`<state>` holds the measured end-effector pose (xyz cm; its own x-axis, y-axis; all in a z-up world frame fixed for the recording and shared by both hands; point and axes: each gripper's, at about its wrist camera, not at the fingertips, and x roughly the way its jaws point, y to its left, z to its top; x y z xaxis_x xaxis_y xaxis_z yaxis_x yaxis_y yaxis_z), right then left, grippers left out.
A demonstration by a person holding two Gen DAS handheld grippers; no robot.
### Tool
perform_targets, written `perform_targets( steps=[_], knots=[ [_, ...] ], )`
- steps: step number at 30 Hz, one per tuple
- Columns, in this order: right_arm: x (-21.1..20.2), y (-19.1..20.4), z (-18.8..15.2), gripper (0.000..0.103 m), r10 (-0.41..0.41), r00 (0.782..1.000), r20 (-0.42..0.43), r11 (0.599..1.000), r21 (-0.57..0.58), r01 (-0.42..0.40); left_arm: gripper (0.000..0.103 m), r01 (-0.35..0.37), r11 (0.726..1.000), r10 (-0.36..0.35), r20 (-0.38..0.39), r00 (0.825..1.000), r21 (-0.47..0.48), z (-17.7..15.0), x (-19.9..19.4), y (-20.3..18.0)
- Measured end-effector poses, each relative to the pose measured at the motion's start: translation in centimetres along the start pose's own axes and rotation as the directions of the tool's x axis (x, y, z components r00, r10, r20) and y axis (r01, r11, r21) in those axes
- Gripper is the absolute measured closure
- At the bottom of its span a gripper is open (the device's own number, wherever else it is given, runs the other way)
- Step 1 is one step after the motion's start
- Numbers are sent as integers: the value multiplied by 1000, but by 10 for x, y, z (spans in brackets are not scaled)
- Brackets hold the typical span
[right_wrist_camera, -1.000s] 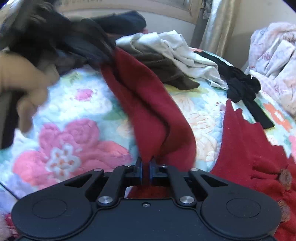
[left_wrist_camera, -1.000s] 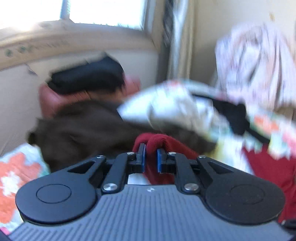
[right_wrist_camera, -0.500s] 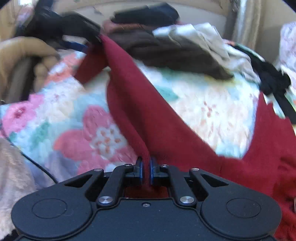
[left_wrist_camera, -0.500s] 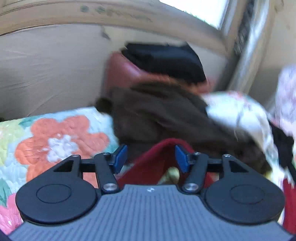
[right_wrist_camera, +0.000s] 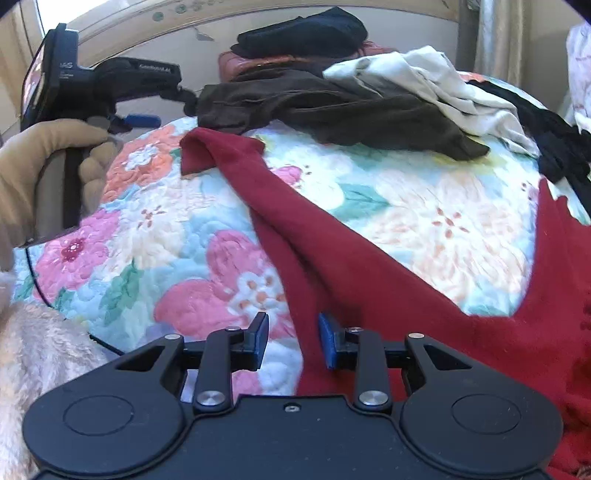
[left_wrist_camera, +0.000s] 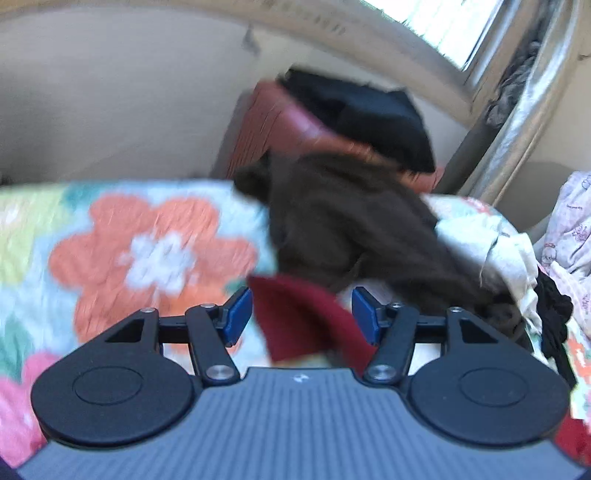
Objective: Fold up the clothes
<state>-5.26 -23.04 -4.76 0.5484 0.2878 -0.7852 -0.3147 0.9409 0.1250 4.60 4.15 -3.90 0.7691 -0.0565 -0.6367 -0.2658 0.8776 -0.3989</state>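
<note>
A dark red garment (right_wrist_camera: 332, 258) lies stretched across the floral quilt (right_wrist_camera: 424, 214), one long sleeve running from near the right gripper up to a folded end (right_wrist_camera: 207, 151) at the far left. My right gripper (right_wrist_camera: 293, 341) is open, its jaws on either side of the sleeve's near edge. My left gripper (left_wrist_camera: 301, 314) is open with the red sleeve end (left_wrist_camera: 303, 317) lying loose between its fingers. The left gripper also shows in the right wrist view (right_wrist_camera: 142, 119), held by a gloved hand (right_wrist_camera: 37, 177).
A dark brown garment (right_wrist_camera: 332, 107), a white one (right_wrist_camera: 424, 77) and a black one (right_wrist_camera: 554, 144) lie heaped at the quilt's far side. A black item (right_wrist_camera: 303, 33) sits on a reddish case (left_wrist_camera: 273, 122) by the wall. A fuzzy cream blanket (right_wrist_camera: 40, 369) lies near left.
Both grippers have opened and let go of the red sleeve, which has dropped flat onto the quilt. The left gripper opened first, the right one after it.
</note>
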Motion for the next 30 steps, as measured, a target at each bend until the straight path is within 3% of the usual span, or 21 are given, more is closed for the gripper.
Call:
perform_targets(
  steps=[2, 3, 6, 11, 13, 16, 17, 19, 20, 22, 26, 30],
  knots=[
    [3, 5, 2, 64, 14, 1000, 11, 1000, 6, -14, 44, 18, 999, -21, -85, 996, -29, -6, 7, 13],
    [4, 7, 3, 63, 24, 1000, 16, 1000, 16, -25, 44, 5, 1000, -6, -130, 991, -7, -9, 12, 16],
    [8, 9, 5, 61, 40, 999, 26, 998, 47, -41, 44, -51, 992, 70, -167, 983, 114, -18, 23, 14],
    [16, 13, 9, 60, 11, 1000, 22, 999, 33, -12, 43, 16, 983, 11, -144, 990, 184, -24, 37, 11],
    [19, 12, 10, 60, -1, 1000, 19, 1000, 30, 1, 40, 41, 988, -17, -161, 987, 147, -27, 47, 13],
    [25, 8, 11, 59, 7, 1000, 14, 998, 66, -8, 41, 95, 994, -89, -103, 991, 54, -23, 51, 24],
    [27, 7, 11, 59, 7, 1000, 14, 997, 74, -8, 43, 114, 993, -112, -82, 990, 28, -22, 53, 27],
    [27, 7, 9, 59, 4, 1000, 20, 996, 85, -6, 73, 148, 989, -147, -66, 987, 16, -22, 56, 29],
    [27, 6, 8, 59, 4, 1000, 22, 996, 94, -6, 100, 166, 986, -163, -98, 982, 18, -22, 60, 28],
    [24, 4, 5, 59, -1, 1000, 25, 994, 106, -2, 101, 169, 985, -164, -118, 979, 30, -23, 63, 25],
    [12, 1, 1, 59, -20, 999, 43, 994, 113, 15, 101, 146, 989, -147, 34, 989, 25, -10, 26, 26],
    [-1, -1, -2, 59, 39, 998, 49, 996, 79, -43, 101, 223, 975, -219, 148, 965, -10, 3, -21, 31]
  ],
)
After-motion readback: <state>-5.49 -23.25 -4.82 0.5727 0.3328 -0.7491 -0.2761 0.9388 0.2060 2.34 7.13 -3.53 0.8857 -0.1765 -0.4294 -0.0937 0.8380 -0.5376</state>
